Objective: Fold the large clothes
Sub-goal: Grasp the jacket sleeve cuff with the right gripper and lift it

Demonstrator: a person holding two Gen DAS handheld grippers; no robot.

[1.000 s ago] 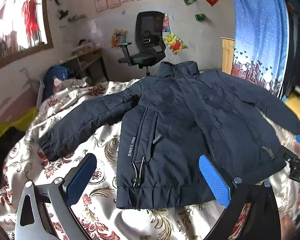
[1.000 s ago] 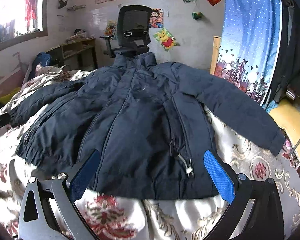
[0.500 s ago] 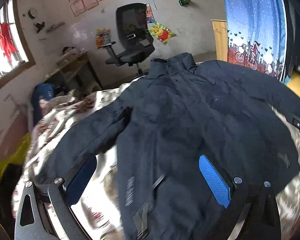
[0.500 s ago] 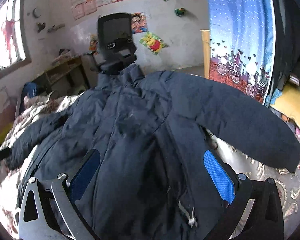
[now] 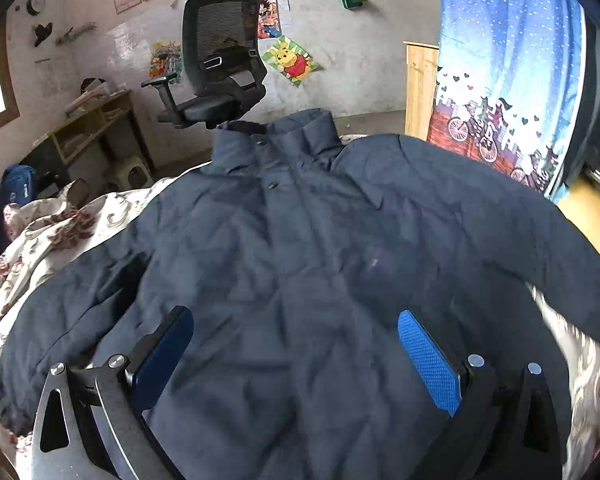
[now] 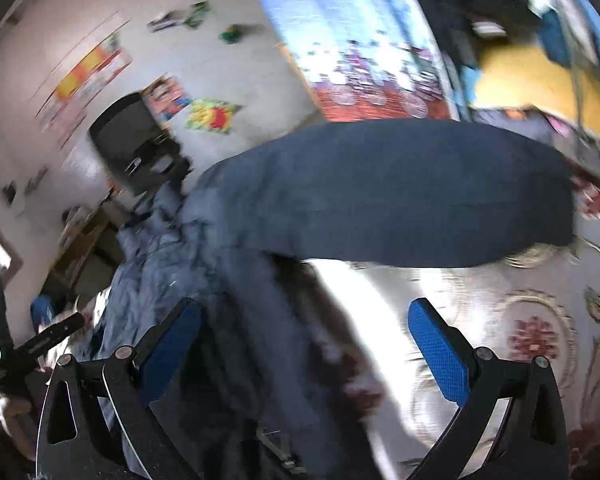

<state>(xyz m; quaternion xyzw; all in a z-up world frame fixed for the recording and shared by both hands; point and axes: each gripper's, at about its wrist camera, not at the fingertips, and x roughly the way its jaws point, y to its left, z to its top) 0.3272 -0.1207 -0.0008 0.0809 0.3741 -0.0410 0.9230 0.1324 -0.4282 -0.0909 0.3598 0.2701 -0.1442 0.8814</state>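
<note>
Both claws over the jacket [image 5: 300, 264], nothing held.
My left claw [image 5: 296, 354] gapes wide above its chest; my right claw [image 6: 306, 344] gapes wide beside its sleeve [image 6: 400, 196], blurry.

Jacket [image 5: 300, 260] flat on bedspread [image 5: 40, 236]; office chair [image 5: 220, 64] behind collar.
</note>
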